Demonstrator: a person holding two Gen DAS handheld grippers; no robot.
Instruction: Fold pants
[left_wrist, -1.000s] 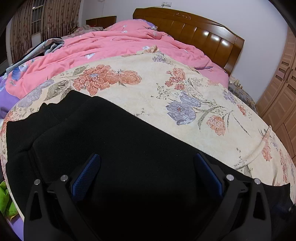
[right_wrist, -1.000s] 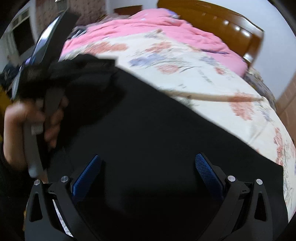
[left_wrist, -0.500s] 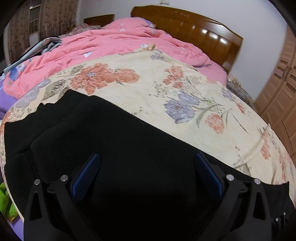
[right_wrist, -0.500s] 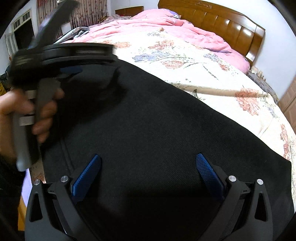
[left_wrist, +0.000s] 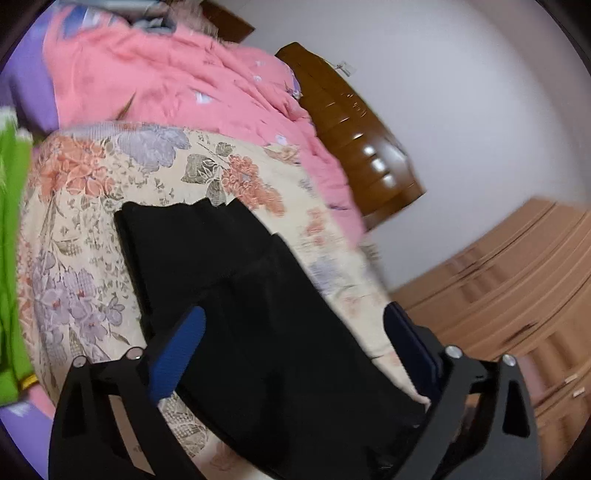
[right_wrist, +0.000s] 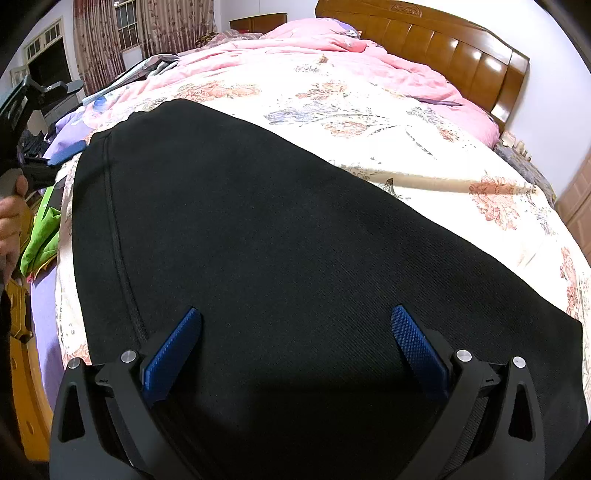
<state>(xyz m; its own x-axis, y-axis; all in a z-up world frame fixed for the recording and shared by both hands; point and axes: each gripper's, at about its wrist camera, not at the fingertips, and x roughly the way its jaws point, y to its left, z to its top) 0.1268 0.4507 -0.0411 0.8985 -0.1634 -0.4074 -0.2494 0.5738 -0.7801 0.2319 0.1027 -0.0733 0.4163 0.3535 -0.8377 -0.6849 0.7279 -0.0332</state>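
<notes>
The black pants (right_wrist: 258, 236) lie folded flat on the floral bedspread (right_wrist: 369, 122). My right gripper (right_wrist: 295, 336) is open and empty, hovering low over the near part of the pants. My left gripper (left_wrist: 291, 336) is open and empty, tilted, above the end of the pants (left_wrist: 236, 280) in the left wrist view. The left gripper also shows at the far left of the right wrist view (right_wrist: 55, 122), held in a hand, off the pants and beside the bed edge.
A pink quilt (right_wrist: 332, 55) is bunched toward the wooden headboard (right_wrist: 461, 48). A green cloth (right_wrist: 40, 232) and purple sheet (right_wrist: 44, 314) lie at the bed's left side. Wooden wardrobe doors (left_wrist: 517, 280) stand to the right.
My left gripper has pulled away from the pants to the left and tilted; its view swung sharply. The pants now lie flat and smooth. My right gripper has barely moved.
</notes>
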